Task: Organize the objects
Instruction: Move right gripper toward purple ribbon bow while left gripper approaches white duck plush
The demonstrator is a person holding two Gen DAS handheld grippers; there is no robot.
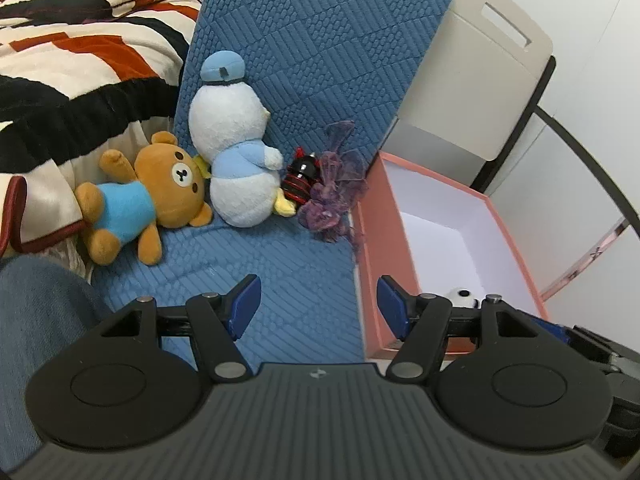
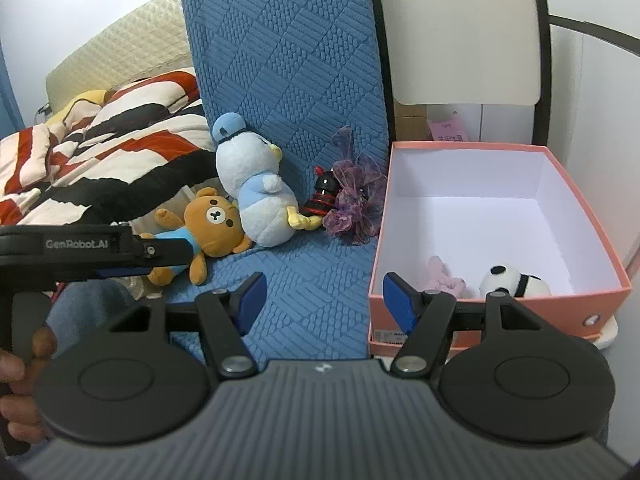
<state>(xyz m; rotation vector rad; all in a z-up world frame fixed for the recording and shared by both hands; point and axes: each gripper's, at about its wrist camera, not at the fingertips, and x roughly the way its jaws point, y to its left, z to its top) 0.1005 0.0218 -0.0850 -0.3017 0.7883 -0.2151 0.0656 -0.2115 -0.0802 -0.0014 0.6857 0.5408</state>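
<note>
Plush toys (image 2: 256, 196) on blue quilted cushion (image 2: 304, 276)

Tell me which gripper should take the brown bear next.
Left, probably. The left gripper is open and empty, and the brown bear lies on the blue cushion on its side. The right gripper, also open, sits nearer the pink box, with the left one between it and the bear.

four toys (image 2: 260, 196) on the cushion (image 2: 304, 288), two toys (image 2: 514, 280) in one box (image 2: 500, 300)
</note>
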